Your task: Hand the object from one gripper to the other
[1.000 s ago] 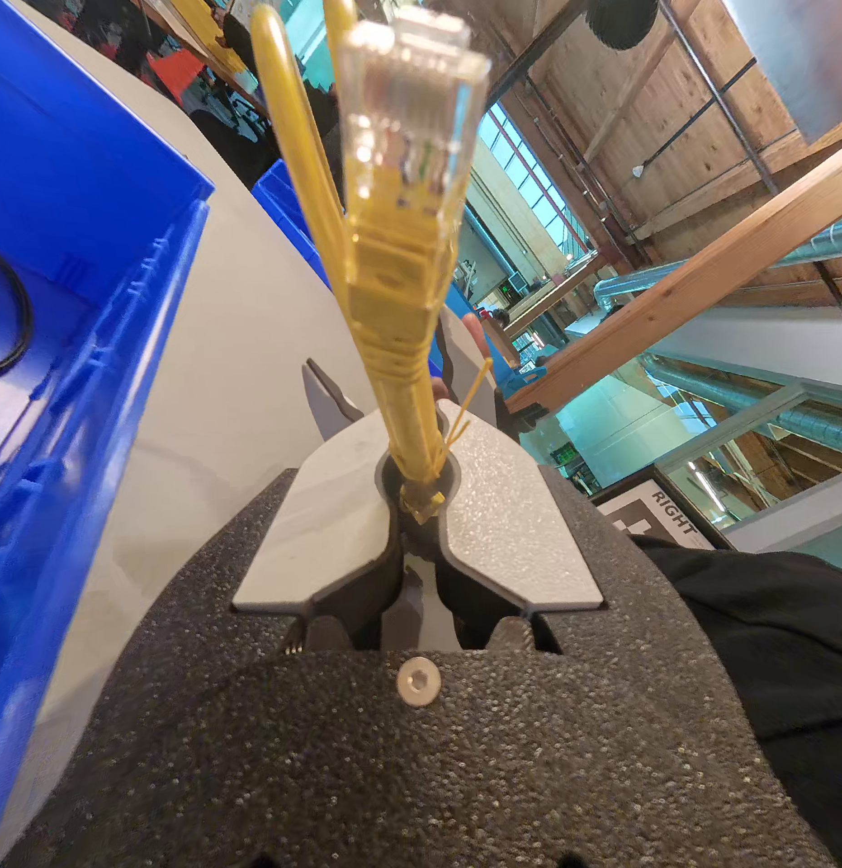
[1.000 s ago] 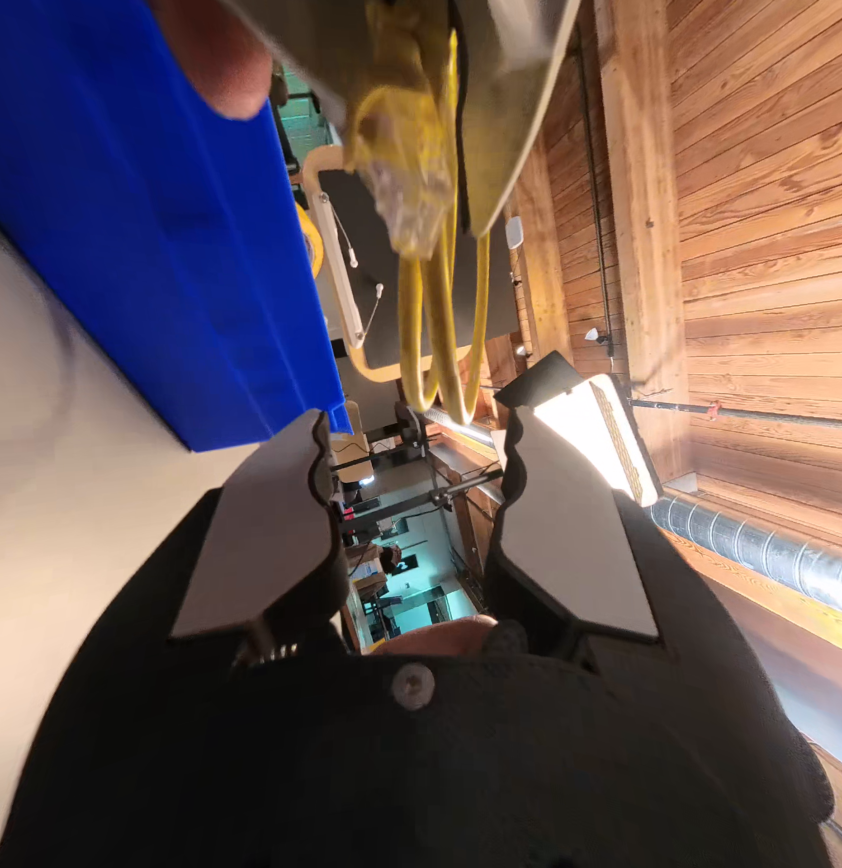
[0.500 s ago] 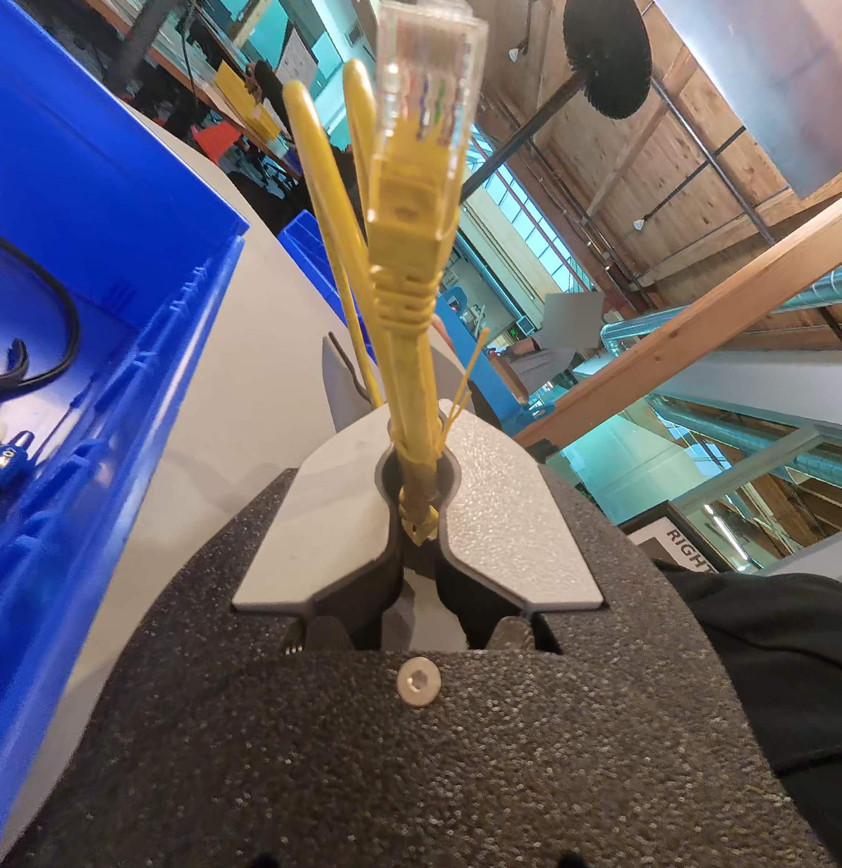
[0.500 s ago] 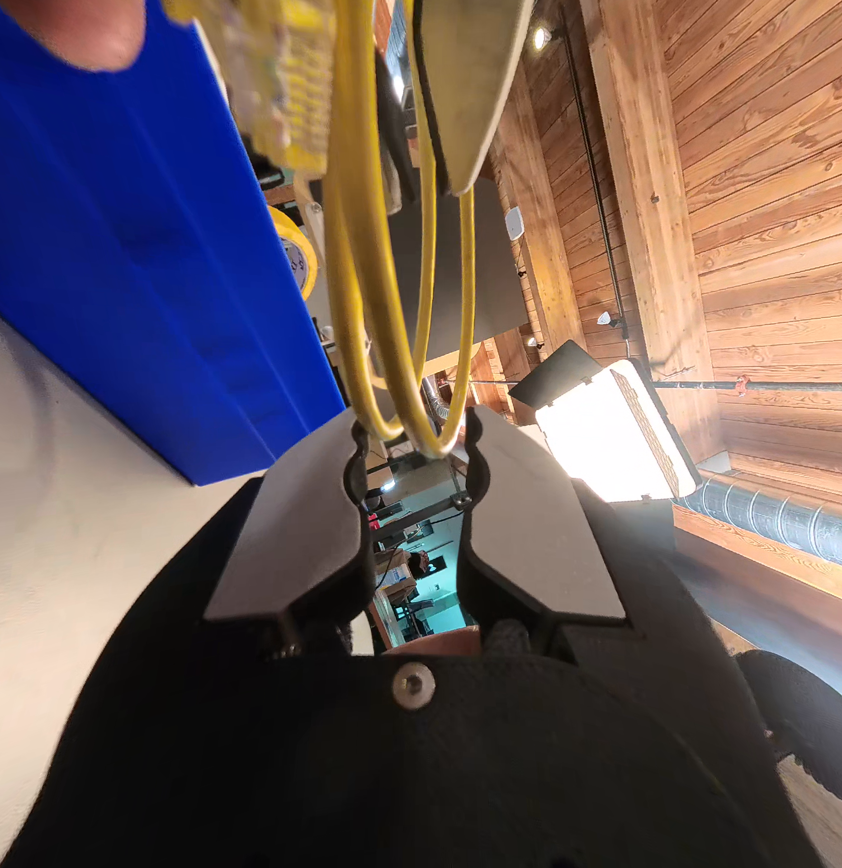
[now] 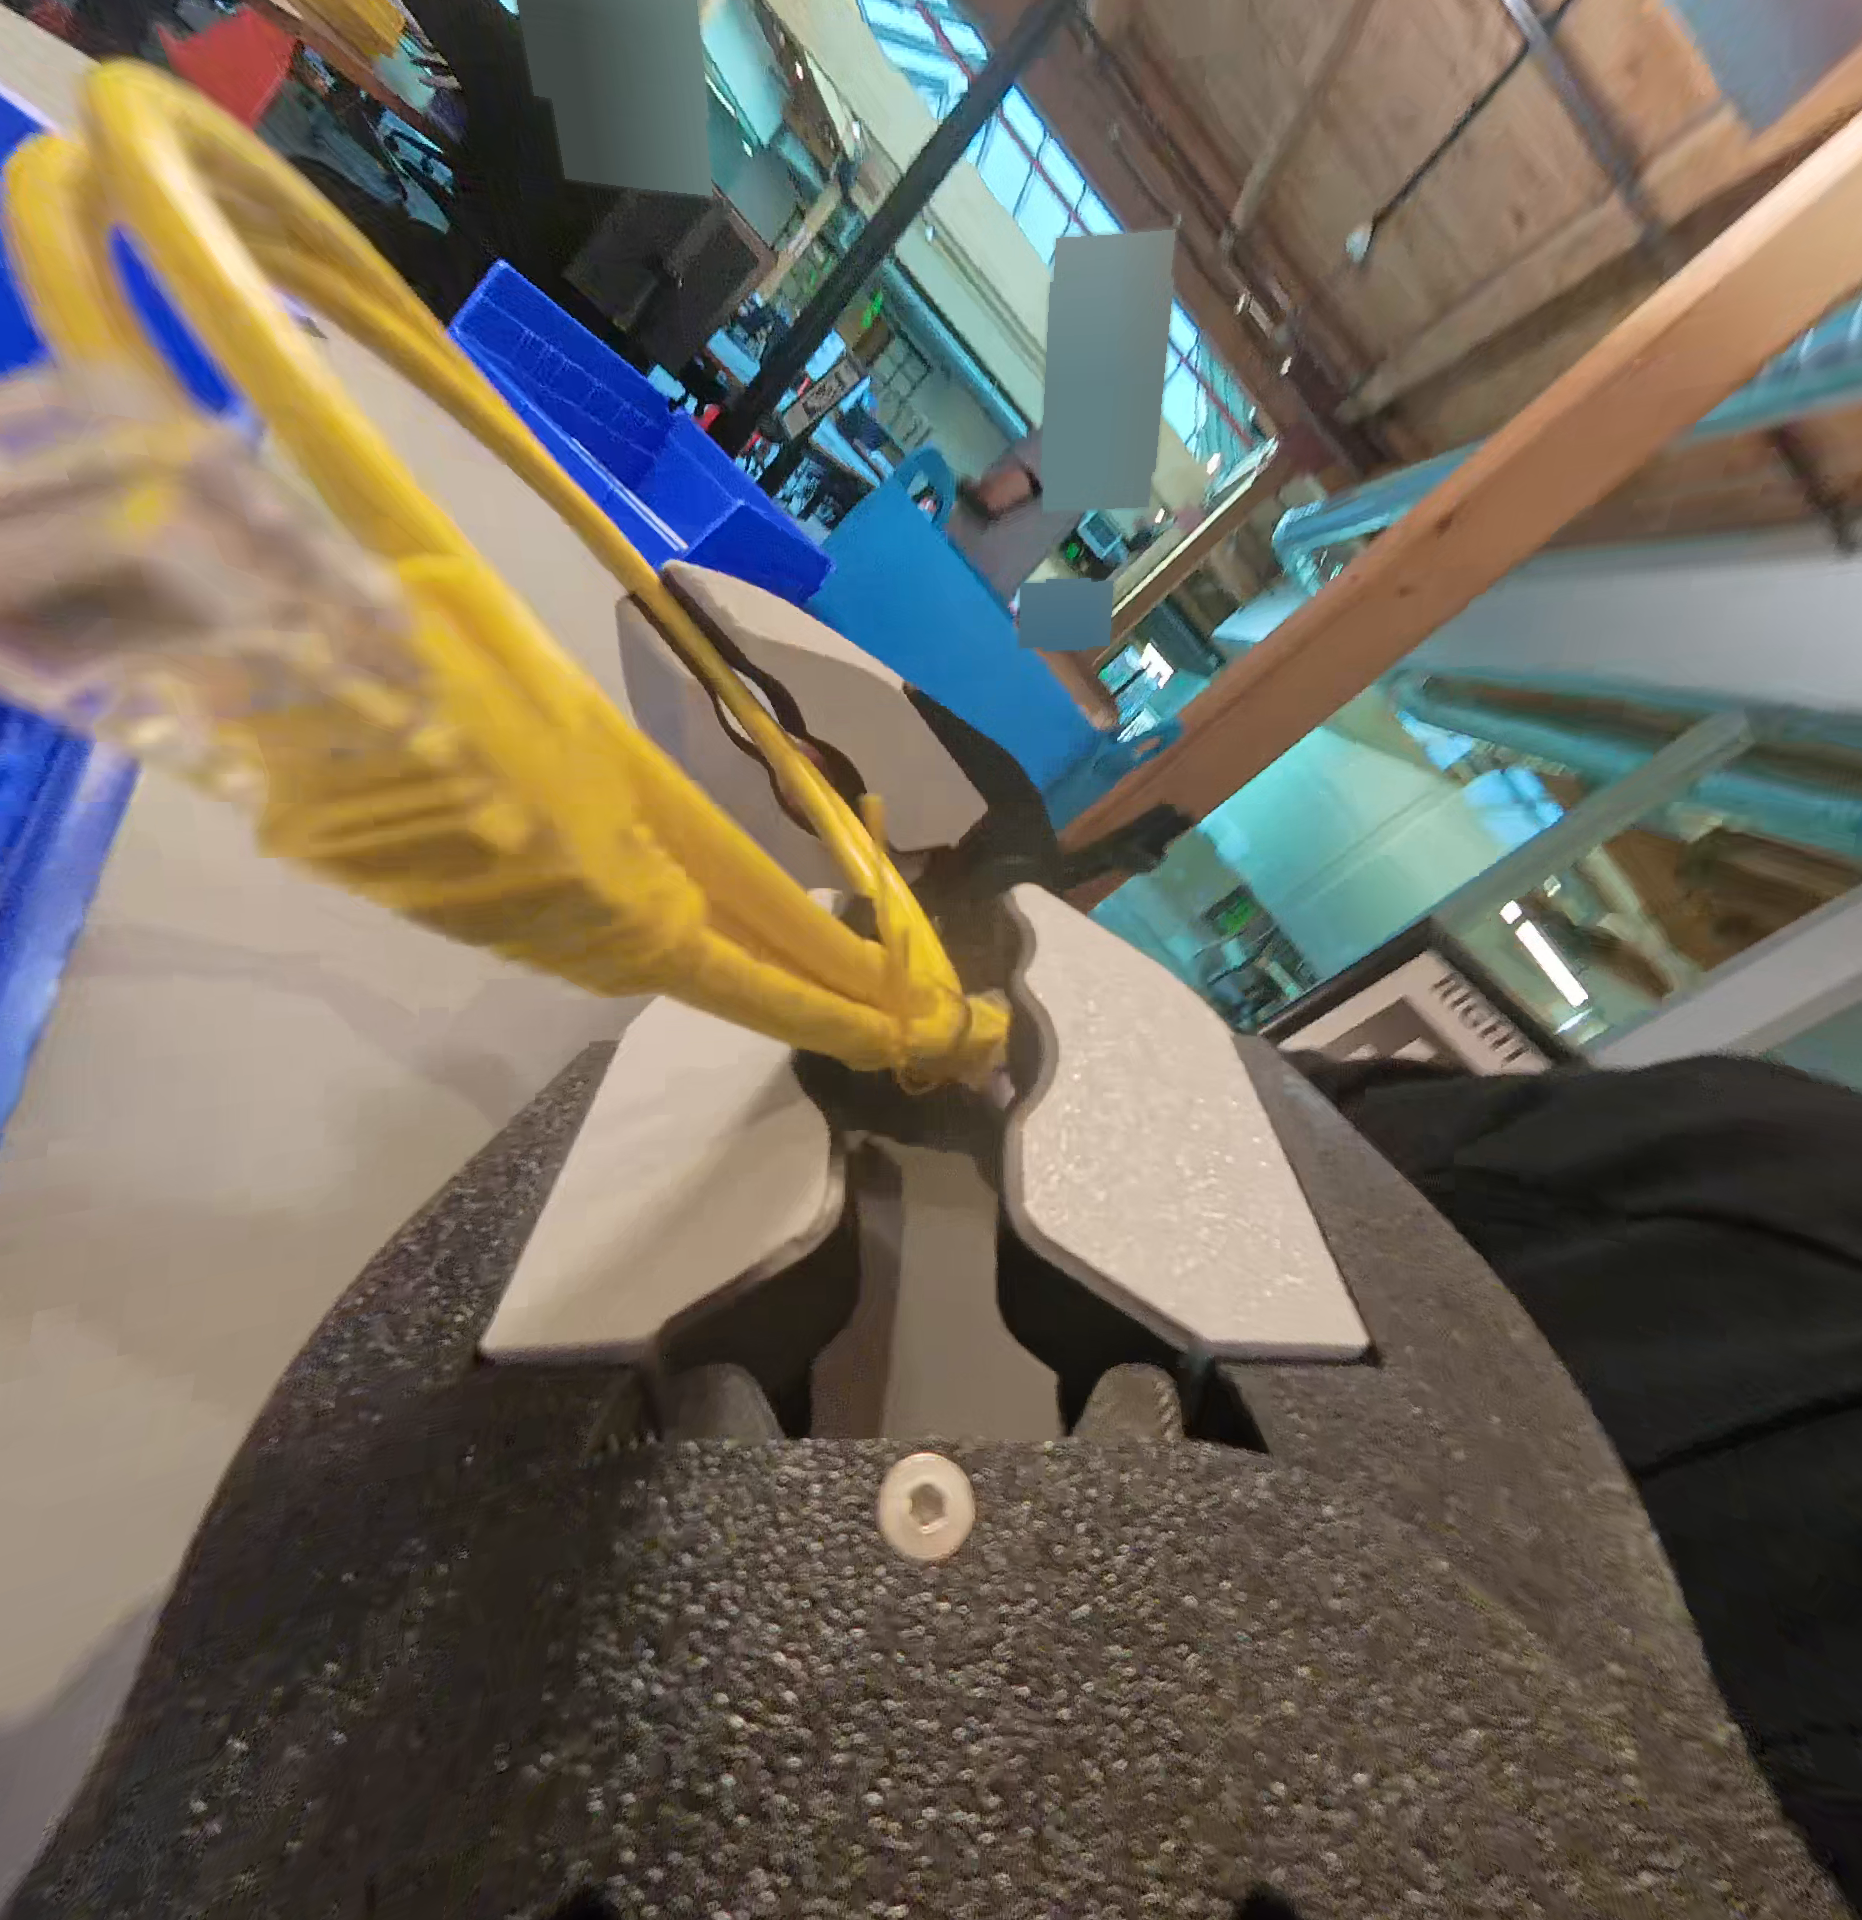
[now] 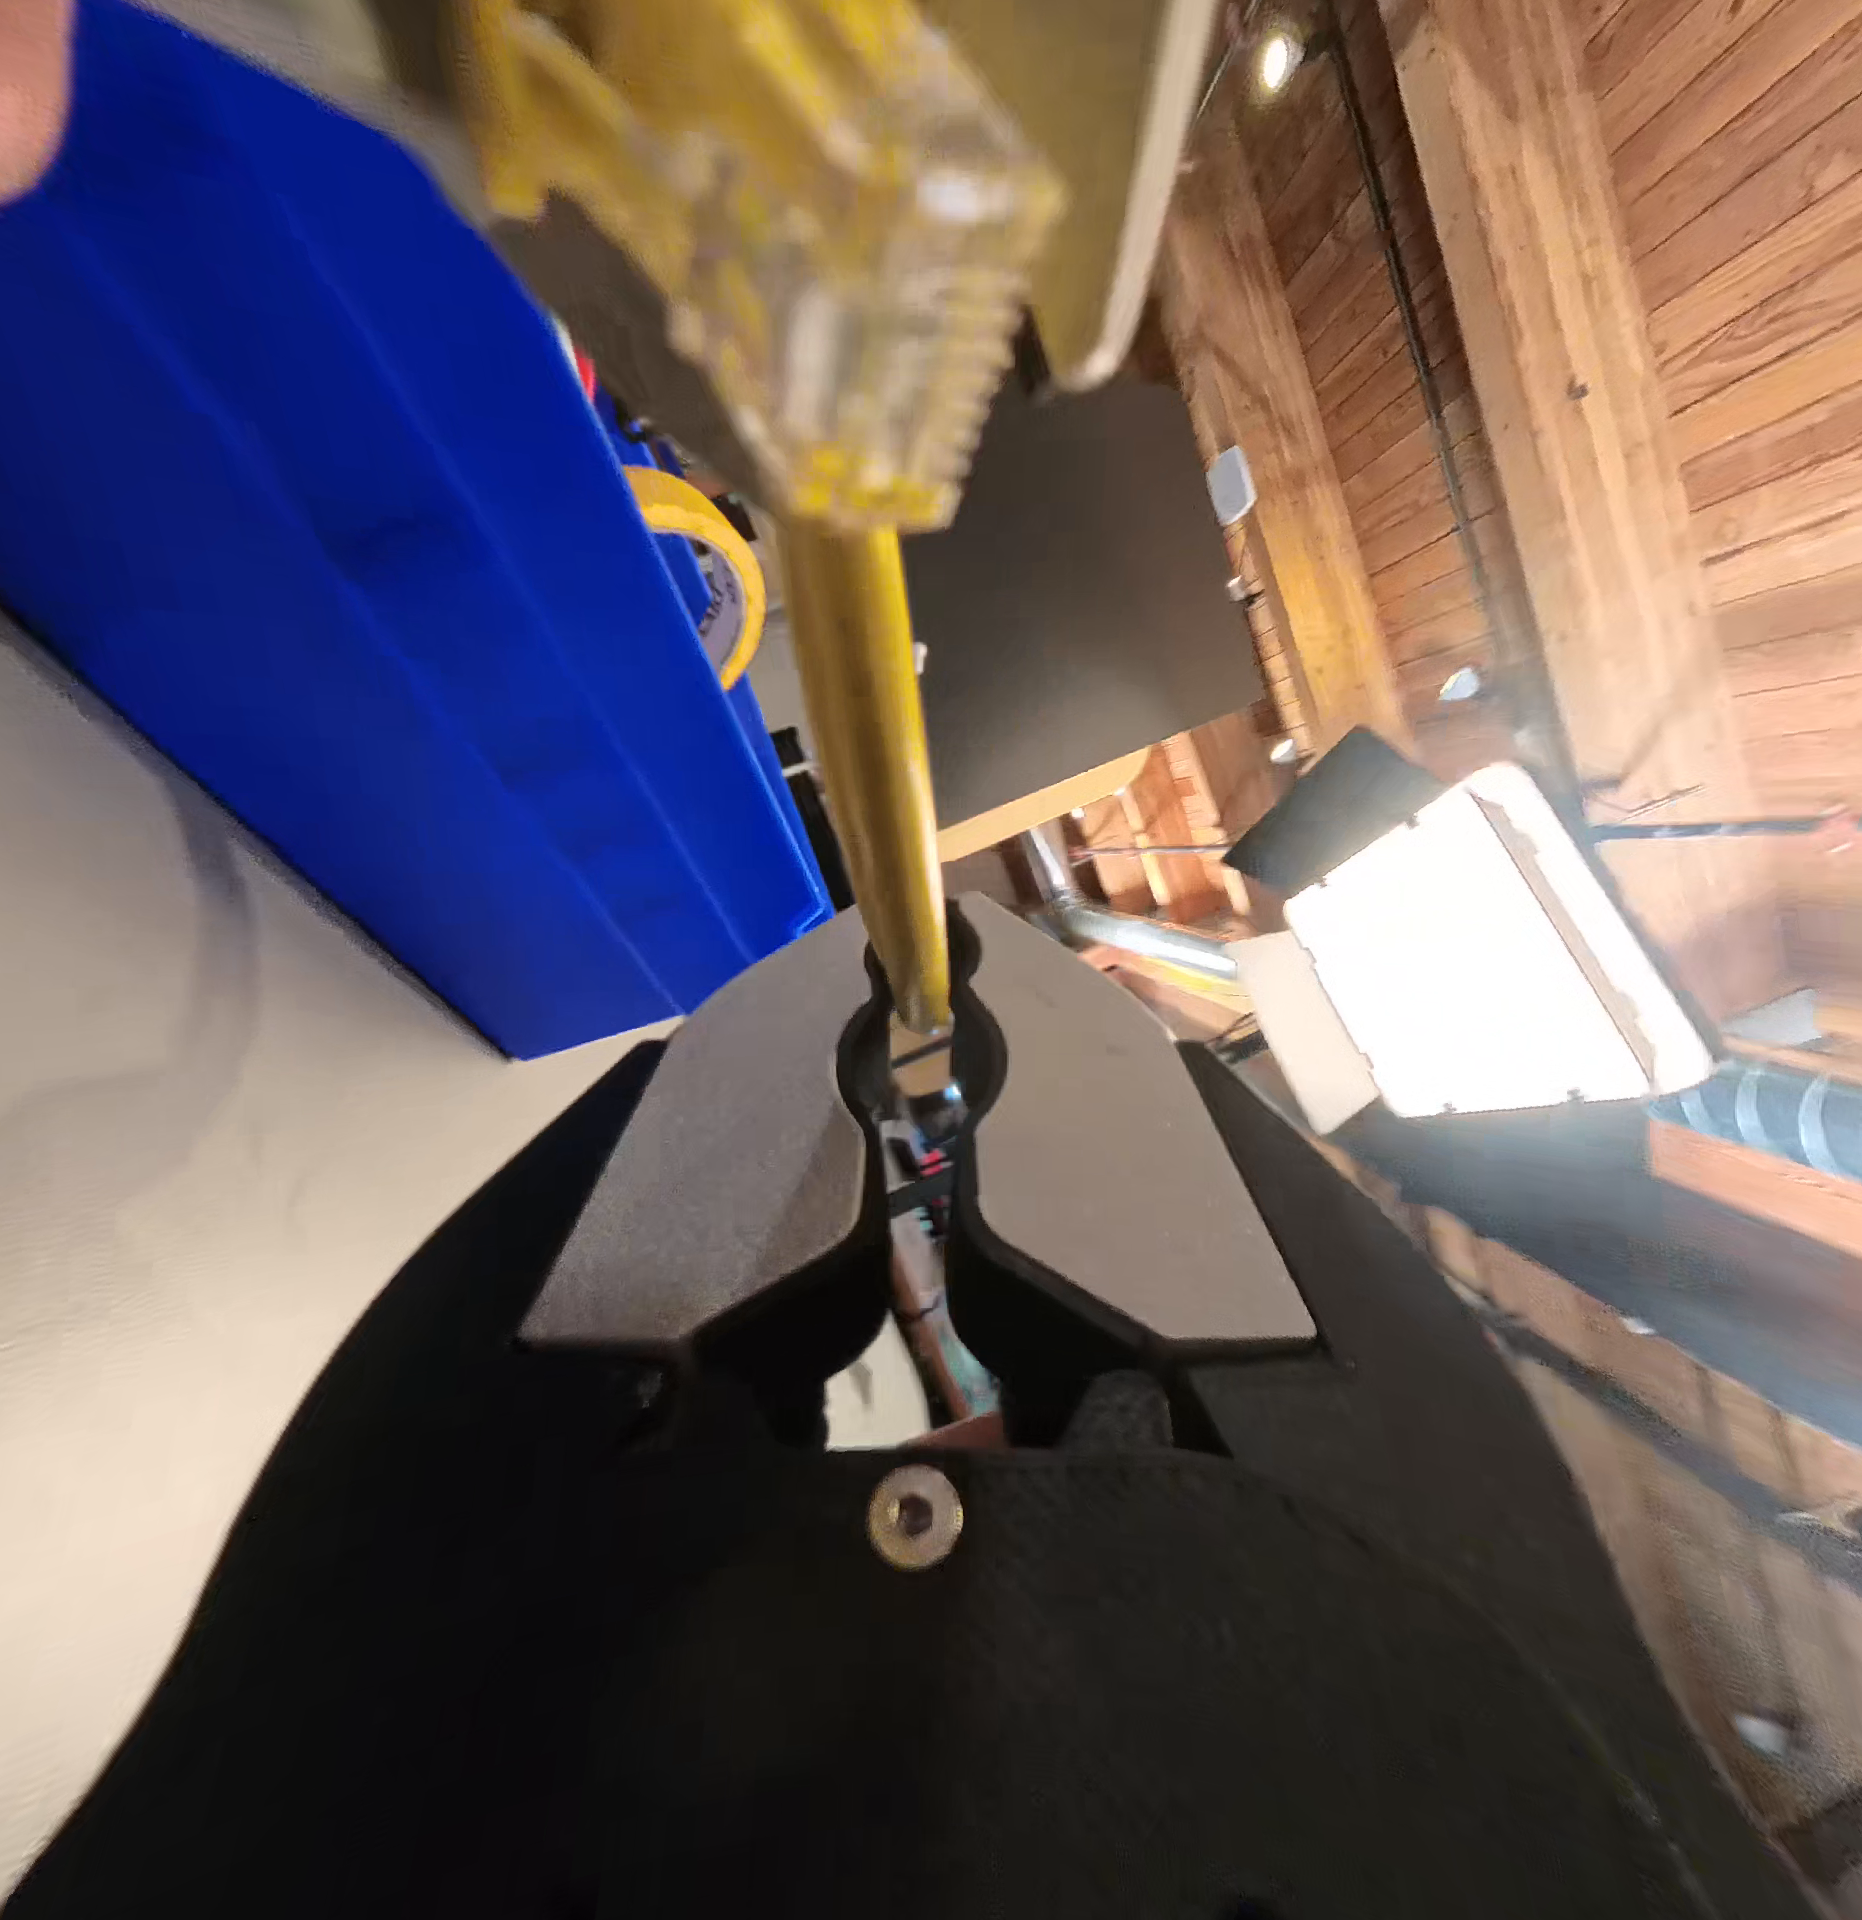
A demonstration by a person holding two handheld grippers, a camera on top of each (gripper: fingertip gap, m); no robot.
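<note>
Your left gripper [image 5: 968, 997] has parted its jaws a little; the tied bundle of the yellow cable [image 5: 553, 831] sits between them, and you cannot tell whether it is still pinched. Your right gripper [image 6: 922, 971] is clamped on the cable's loop. The clear plug [image 6: 854, 281] fills the top centre of the right wrist view. Below lies a pale grey table [image 5: 231, 1091], with blue bins [image 6: 314, 582] at left and timber walls [image 6: 1685, 364] at right.

one yellow cable [image 5: 553, 831], two claws [image 5: 927, 997] [image 6: 919, 987], two blue bins [image 5: 636, 416] [image 6: 366, 582], one tape roll [image 6: 714, 566]
</note>
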